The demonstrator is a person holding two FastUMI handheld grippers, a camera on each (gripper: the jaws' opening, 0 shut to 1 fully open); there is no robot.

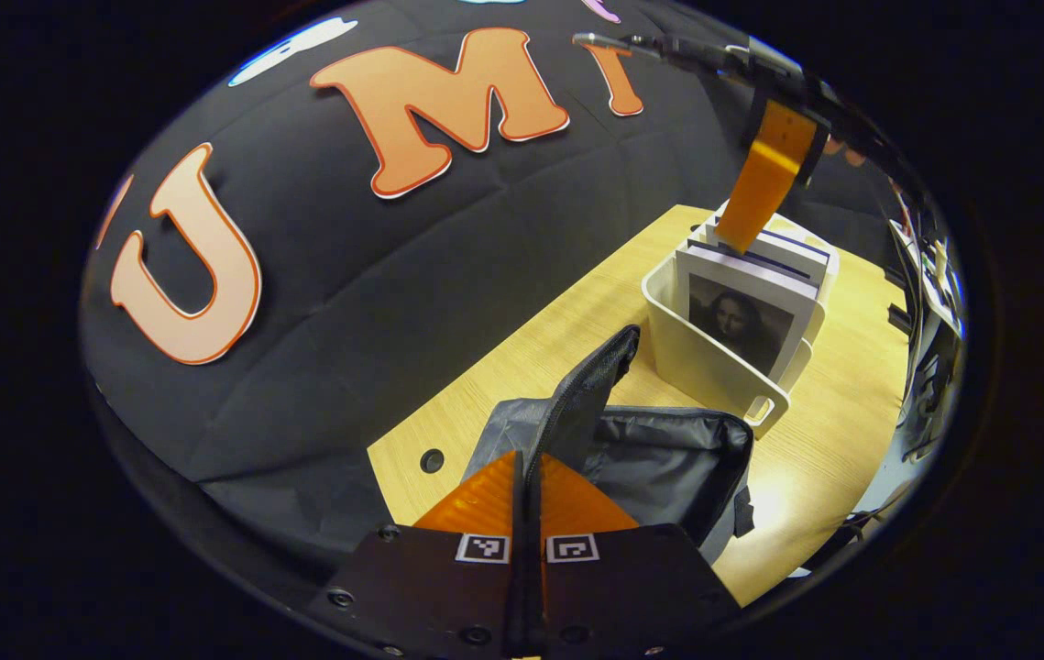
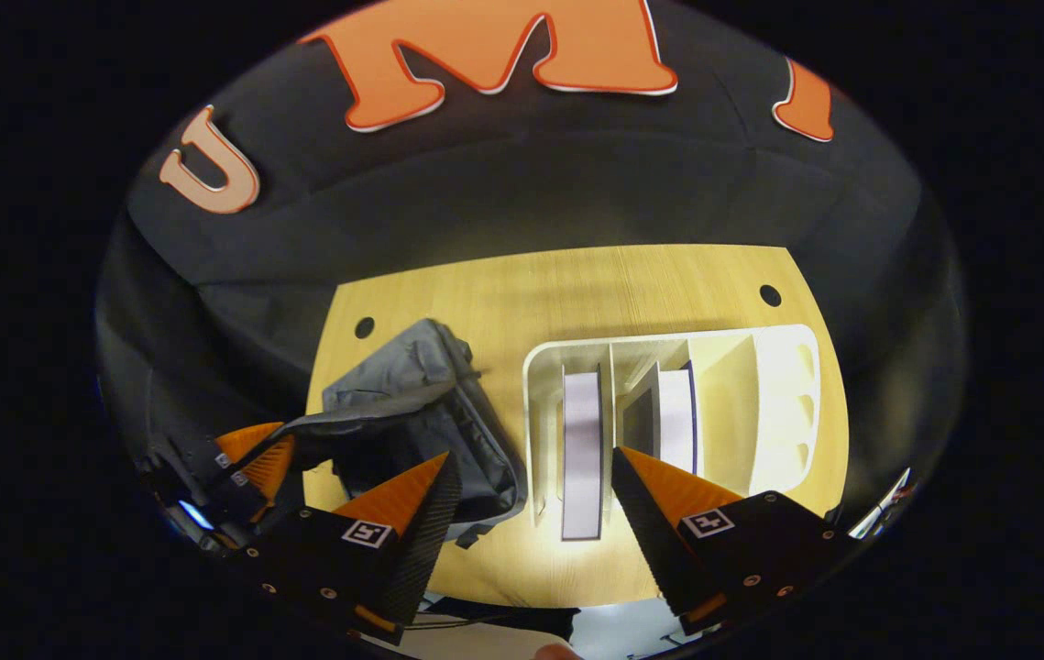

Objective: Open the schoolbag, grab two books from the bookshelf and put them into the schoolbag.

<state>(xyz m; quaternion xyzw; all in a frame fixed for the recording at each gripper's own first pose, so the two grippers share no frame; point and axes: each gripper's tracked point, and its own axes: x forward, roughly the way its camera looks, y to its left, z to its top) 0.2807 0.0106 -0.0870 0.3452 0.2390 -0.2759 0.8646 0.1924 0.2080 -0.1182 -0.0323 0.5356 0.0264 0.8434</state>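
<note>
Holding tight, the left gripper (image 1: 529, 463) has its two fingers pressed together on the edge of the schoolbag's flap (image 1: 590, 390), and the flap stands up between them in the left gripper view. Just past the fingers lies the grey schoolbag (image 1: 668, 458) on the wooden table (image 1: 522, 367), with its mouth pulled open so the dark inside shows. Right behind the bag stands the white bookshelf (image 1: 714, 362), a plastic rack with a handle hole on its near end. Books (image 1: 746, 307) stand upright in it, and the front one has a picture of a lady on its cover. Above the books hangs the right gripper (image 1: 741, 240), with a fingertip down near their top edges, though it is hard to tell if it touches them. In the right gripper view, that gripper (image 2: 531, 467) looks straight down, and its two fingers are wide apart and hold nothing. Between the fingers sits the bookshelf (image 2: 540, 367), with one book (image 2: 581, 449) in the left slot and more books (image 2: 673, 417) in the next slot. The schoolbag (image 2: 412, 403) lies just left of the rack, and the left gripper (image 2: 256, 456) pinches its flap there. Farther off, the table has small round holes (image 2: 770, 295) near its back edge, and then comes the black cloth wall (image 2: 522, 183).
</note>
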